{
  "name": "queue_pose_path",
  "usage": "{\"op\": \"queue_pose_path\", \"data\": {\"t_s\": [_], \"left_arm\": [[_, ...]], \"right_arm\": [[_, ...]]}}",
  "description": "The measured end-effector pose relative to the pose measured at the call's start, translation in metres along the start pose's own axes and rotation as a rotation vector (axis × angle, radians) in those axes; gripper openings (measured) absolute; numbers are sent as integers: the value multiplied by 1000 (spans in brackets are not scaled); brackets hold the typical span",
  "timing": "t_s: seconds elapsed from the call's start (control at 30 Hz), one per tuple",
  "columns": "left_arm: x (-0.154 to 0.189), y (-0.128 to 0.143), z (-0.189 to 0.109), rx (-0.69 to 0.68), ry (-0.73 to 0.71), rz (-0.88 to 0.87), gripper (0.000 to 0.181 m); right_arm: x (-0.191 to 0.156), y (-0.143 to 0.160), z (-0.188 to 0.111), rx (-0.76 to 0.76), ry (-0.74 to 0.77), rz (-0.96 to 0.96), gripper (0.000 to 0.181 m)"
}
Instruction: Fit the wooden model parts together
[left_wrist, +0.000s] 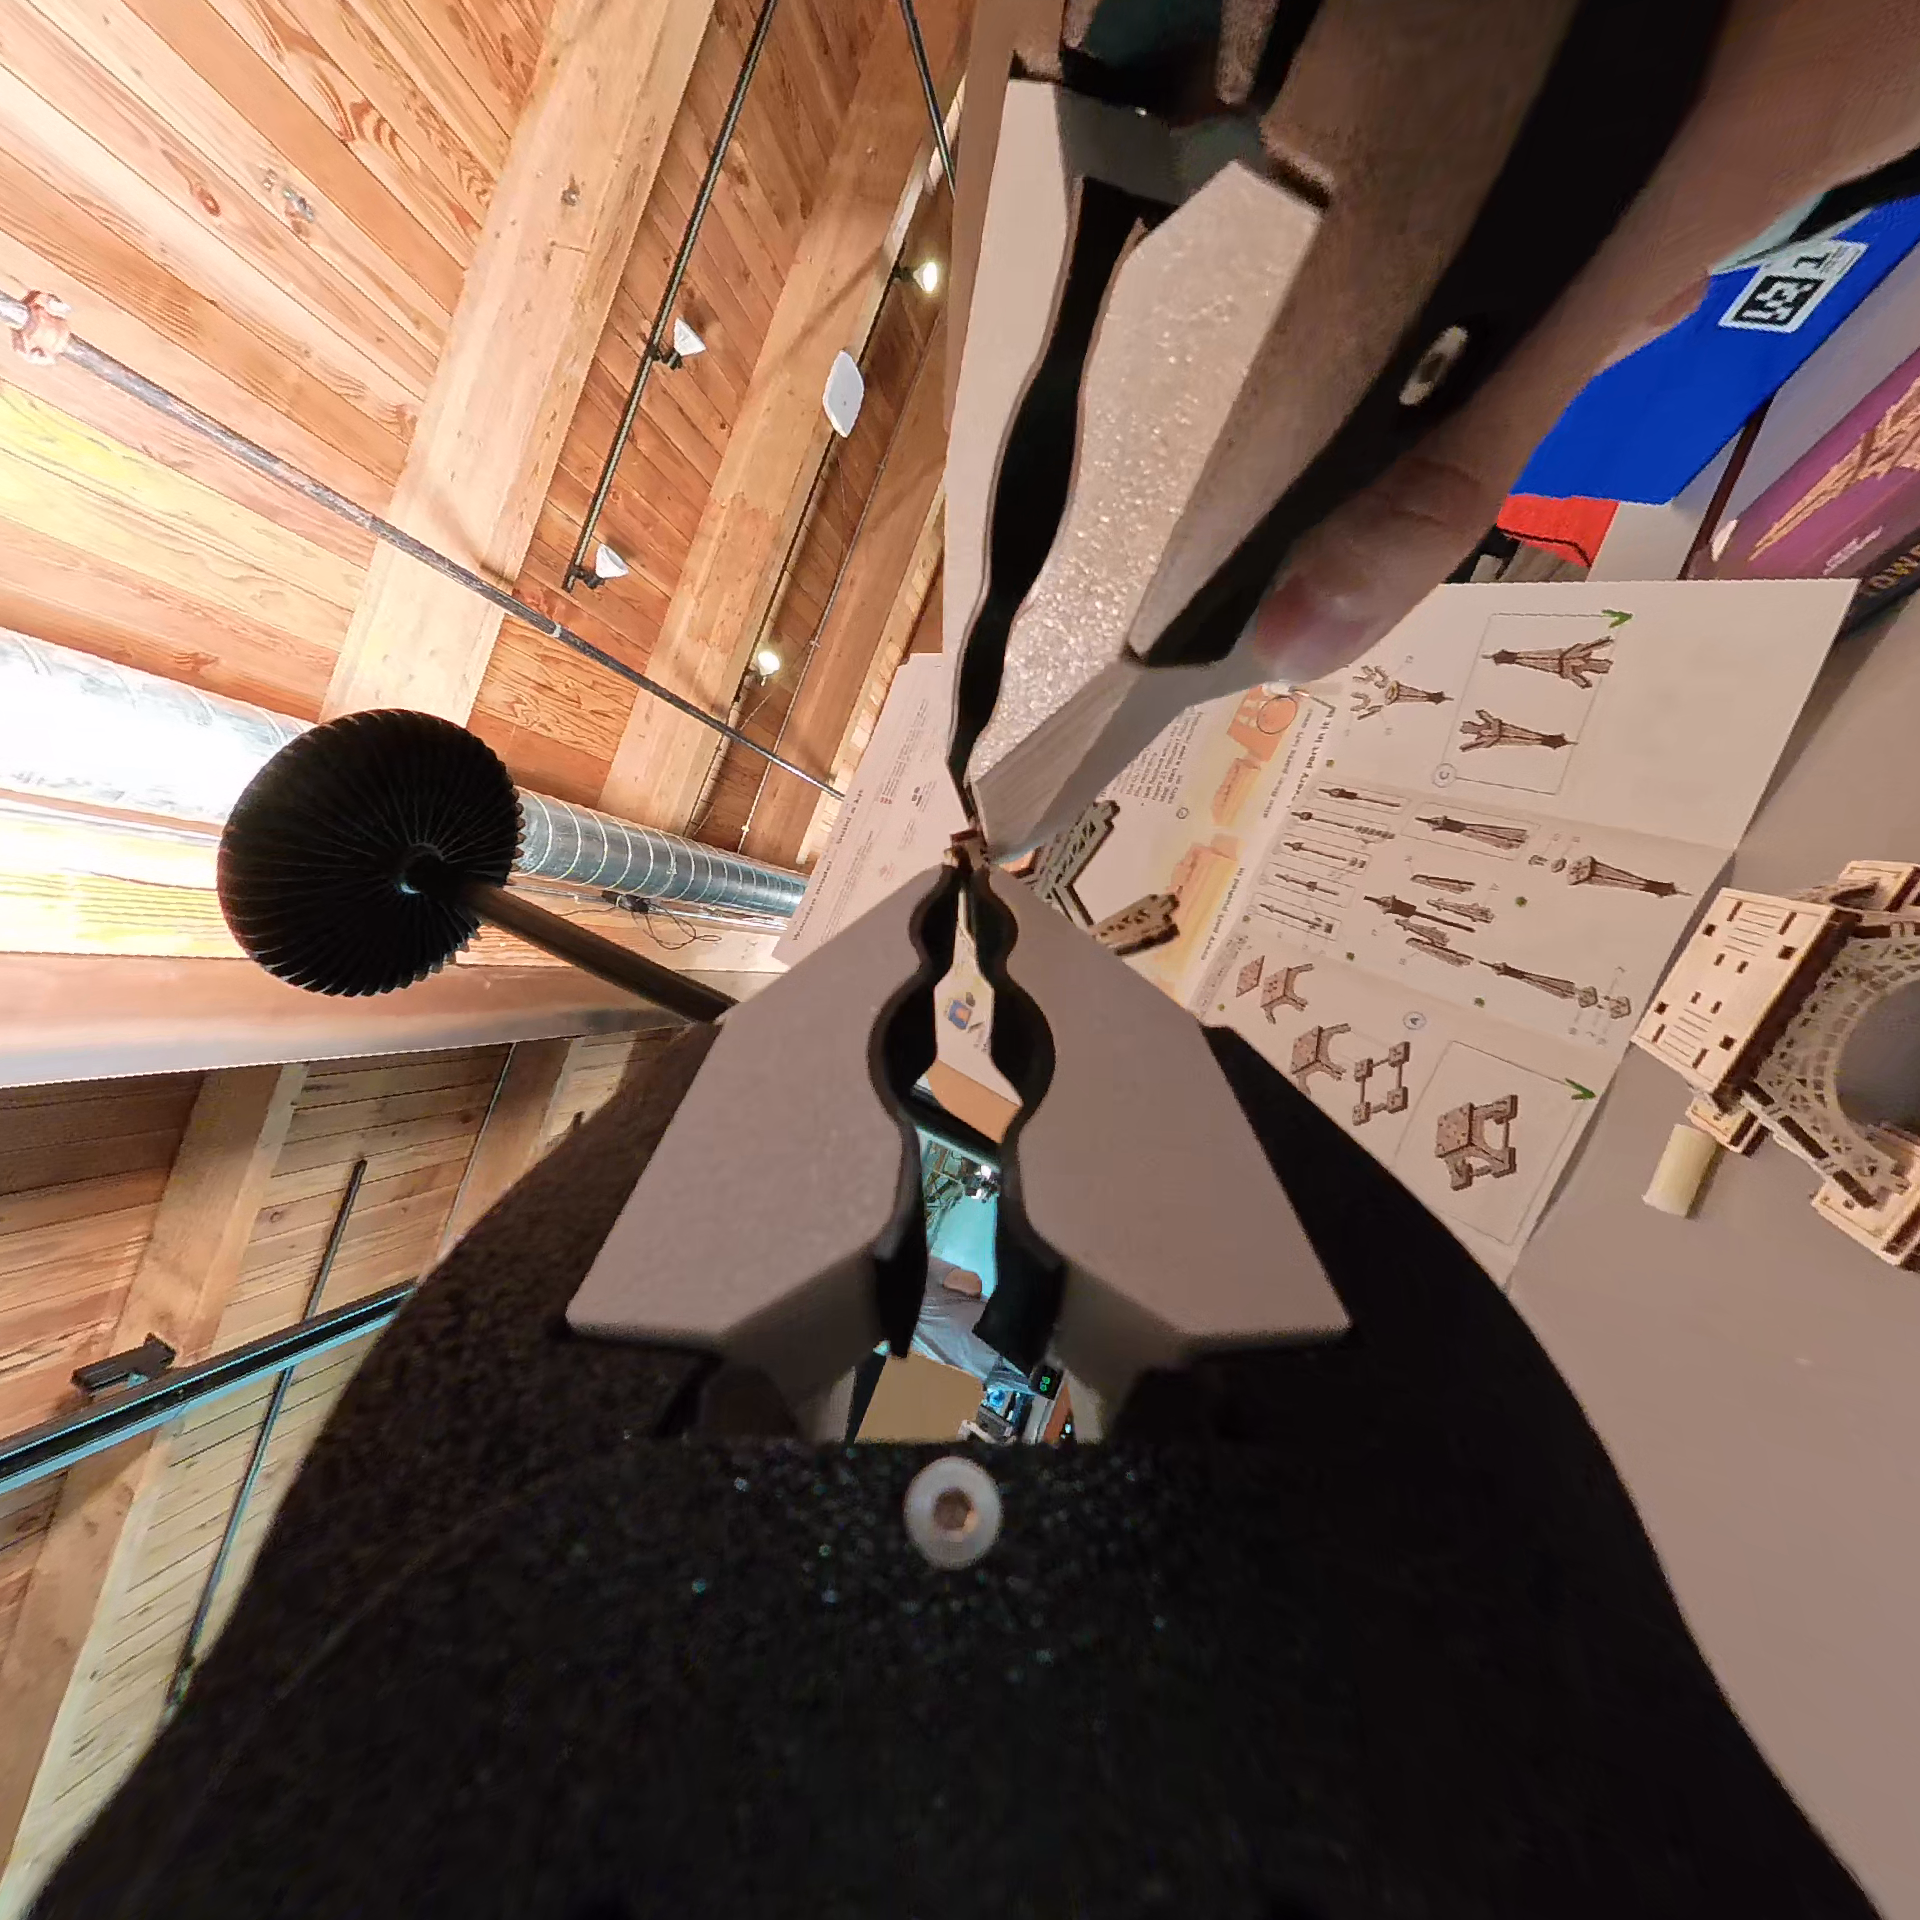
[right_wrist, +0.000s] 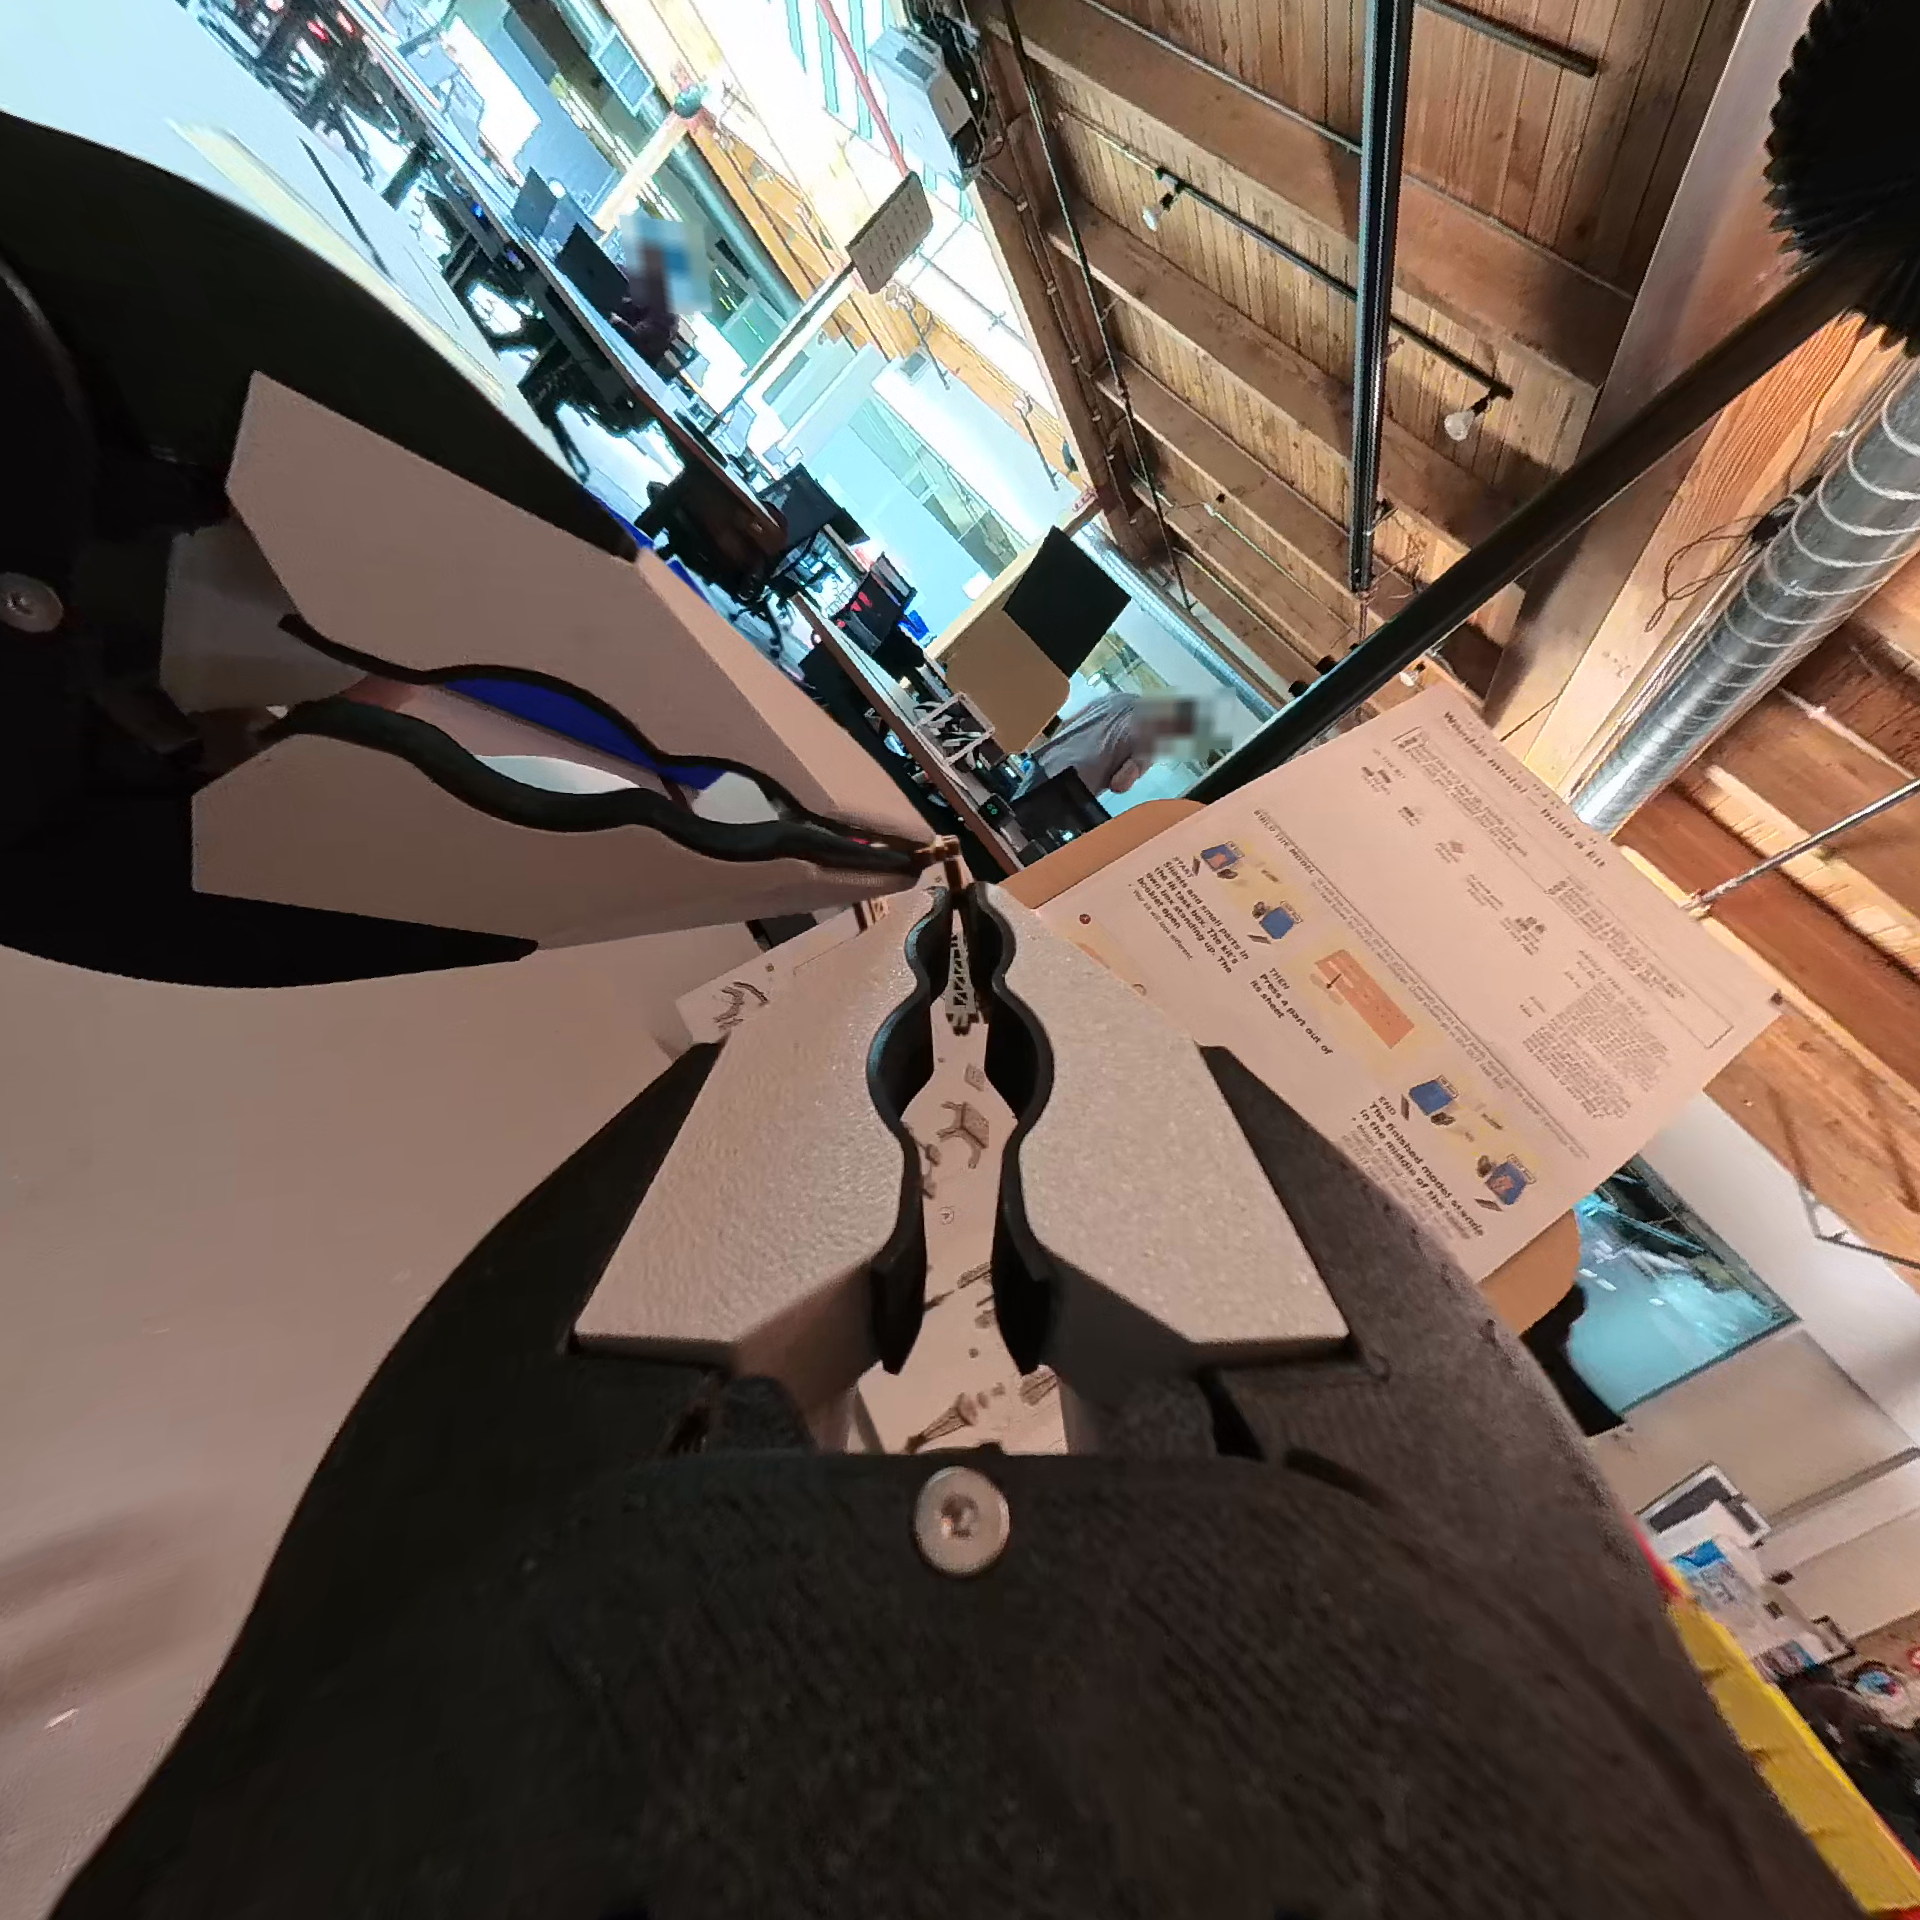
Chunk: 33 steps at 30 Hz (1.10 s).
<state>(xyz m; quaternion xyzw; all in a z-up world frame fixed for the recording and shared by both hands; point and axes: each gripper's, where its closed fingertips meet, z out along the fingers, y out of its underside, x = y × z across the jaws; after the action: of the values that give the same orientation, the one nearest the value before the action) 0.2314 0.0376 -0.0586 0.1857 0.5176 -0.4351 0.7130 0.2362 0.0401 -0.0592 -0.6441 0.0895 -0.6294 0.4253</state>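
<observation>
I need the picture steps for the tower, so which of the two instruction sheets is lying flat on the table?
The assembly-diagram sheet, flat on the grey table beside the part-built wooden tower base. The other sheet, mostly text with small coloured pictures, is propped up.

Warm ceiling spotlights (left_wrist: 681, 338); fisheye-warped edges, blurred foreground.

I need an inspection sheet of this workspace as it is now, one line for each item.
Surface: grey table, partly covered by an instruction sheet.
Job's things: partly built wooden tower model; tiny wooden part at the tool tips.
Clutter: small cream cylinder; purple box.
Grippers: left tool and right tool both shut on the part, tip to tip.
Cables: nothing seen on the table.
Surroundings: wooden ceiling, metal duct.
</observation>
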Motion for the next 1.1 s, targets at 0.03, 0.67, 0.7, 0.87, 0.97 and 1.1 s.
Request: {"op": "queue_pose_path", "data": {"t_s": [0.03,0.67,0.7,0.87,0.97,1.1], "left_arm": [[1,0,0,-1,4,-6,0],[64,-68,-15,261,395,-365,25],[63,-69,-16,274,423,-445,27],[66,-58,-19,276,616,-764,31],[74,-51,-23,246,696,-790,27],[89,-47,-27,204,765,-728,25]], "right_arm": [[0,0,0,-2,5,-23,0],[-6,49,-75,16,186,-498,0],[-6,50,-77,29,187,-514,0],[-24,47,-83,124,106,-548,0],[-32,45,-83,167,62,-559,0],[-31,48,-83,167,45,-515,0]]}}
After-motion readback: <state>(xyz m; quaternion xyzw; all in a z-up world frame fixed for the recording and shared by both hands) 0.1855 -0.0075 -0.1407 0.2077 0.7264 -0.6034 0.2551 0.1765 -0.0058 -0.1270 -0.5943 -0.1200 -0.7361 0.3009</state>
